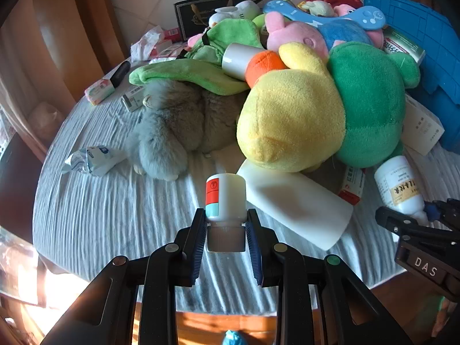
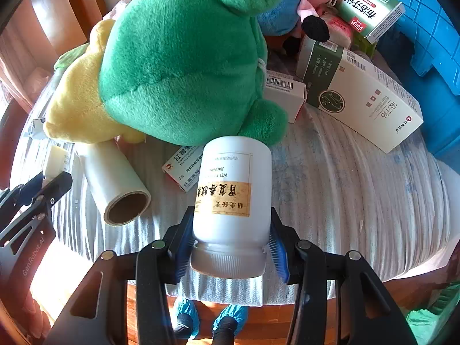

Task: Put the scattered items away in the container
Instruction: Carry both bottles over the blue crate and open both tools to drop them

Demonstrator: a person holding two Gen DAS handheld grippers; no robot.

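White plastic fills both grips: the left gripper [image 1: 225, 227] clamps a small bottle [image 1: 225, 201] by its cap end, the right gripper [image 2: 230, 244] pinches a larger pill bottle [image 2: 231, 201] likewise, 2 items apparently bound for the blue container [image 2: 425, 28] beside the bed.

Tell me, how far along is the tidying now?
Nothing looks put away yet. In hand: the left tongs grip a small bottle, the right tongs a larger white bottle. Left: plush toys, boxes, and a roll beside the blue container.
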